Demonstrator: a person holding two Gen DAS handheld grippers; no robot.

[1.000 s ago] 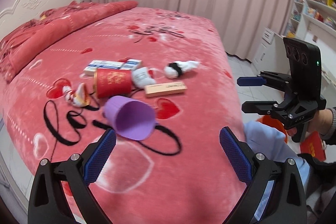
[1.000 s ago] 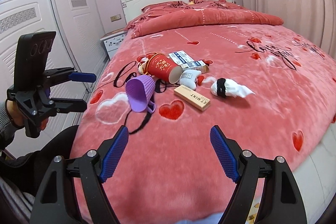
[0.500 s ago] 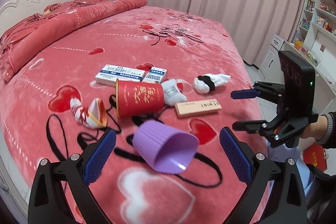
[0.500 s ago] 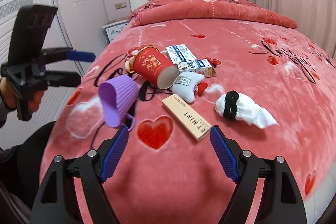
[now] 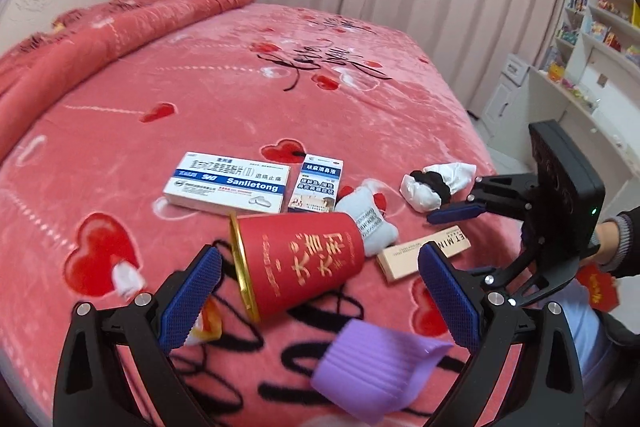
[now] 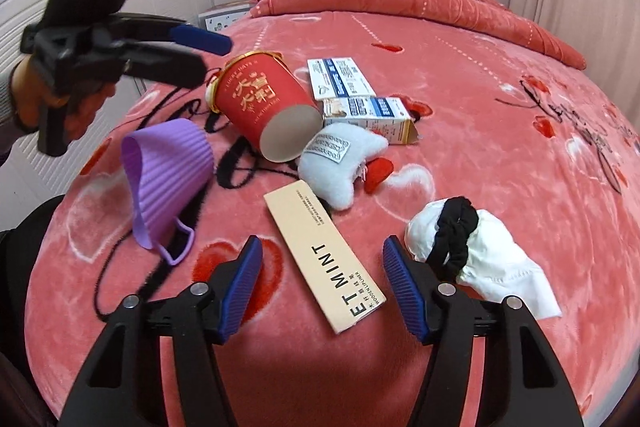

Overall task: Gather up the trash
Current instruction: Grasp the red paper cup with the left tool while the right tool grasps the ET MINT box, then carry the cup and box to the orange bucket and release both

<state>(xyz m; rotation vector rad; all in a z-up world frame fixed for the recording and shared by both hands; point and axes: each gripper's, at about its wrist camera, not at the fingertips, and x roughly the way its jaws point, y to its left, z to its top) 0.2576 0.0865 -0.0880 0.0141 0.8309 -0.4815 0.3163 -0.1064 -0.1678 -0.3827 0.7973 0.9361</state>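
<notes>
Red heart-print bed (image 6: 500, 155), cup (image 6: 260, 107), boxes (image 6: 340, 77), possibly wrappers (image 5: 202, 323)

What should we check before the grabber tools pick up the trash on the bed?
1. Left tool open wide: ok.
2. Right tool open wide: ok.
3. Red paper cup lined up between the left tool's fingers: ok, it lies on its side just ahead of them.
4. Beige mint box lined up between the right tool's fingers: ok, its near end sits between them.
5. Purple ribbed cup clear of the left tool: cannot tell, it lies very close below it.
6. Somewhere to drop the trash: cannot tell, no bin shows in either view.
</notes>
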